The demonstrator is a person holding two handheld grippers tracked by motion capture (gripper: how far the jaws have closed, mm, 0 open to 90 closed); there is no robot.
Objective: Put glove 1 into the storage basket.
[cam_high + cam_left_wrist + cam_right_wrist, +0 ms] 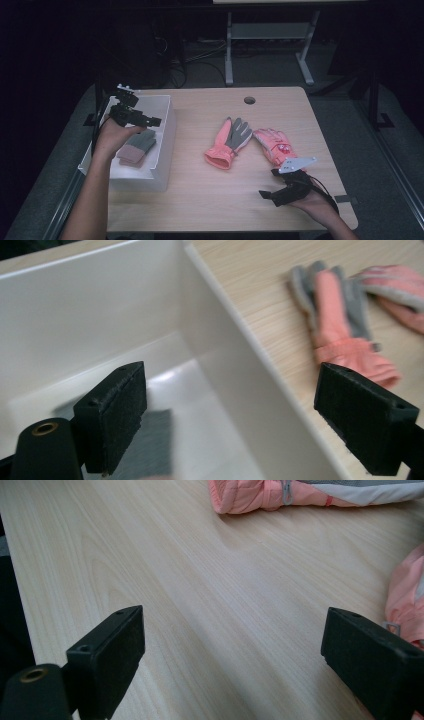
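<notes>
From the high view, the landmark is the white rectangular plastic bin (161, 150) at the left edge of the pale wood-grain worktop (200, 200). A grey-and-dusty-pink knitted glove (137, 147) lies inside the bin on its floor. The left claw (150, 120) hovers above it, over the bin's far half, jaws spread wide with nothing between them. To the right of the bin, well apart from it, a coral-pink glove with a grey palm (229, 142) lies flat on the worktop, and just beyond that, touching it or nearly so, a second coral-pink padded glove with a small red patch (274, 145). Farther right again from the bin, near the worktop's front edge, the right claw (266, 195) sits low in the person's hand, pointing back toward the bin.

Over to the left gripper view: the two black padded jaws stand wide, one over the bin's inside, the other out past the bin's wall (240, 350) above the wood. A blurred dark grey patch (155, 440) shows on the bin floor below the left jaw, probably the knitted glove, though it's too soft to be sure. Beyond the wall lies the grey-palmed glove (340, 325).

Now the right gripper view: jaws wide apart, bare worktop (200, 605) between them, nothing gripped. The cuff of the grey-palmed glove (250, 497) lies ahead, and pink fabric (407, 600) edges in beside the right jaw.
</notes>
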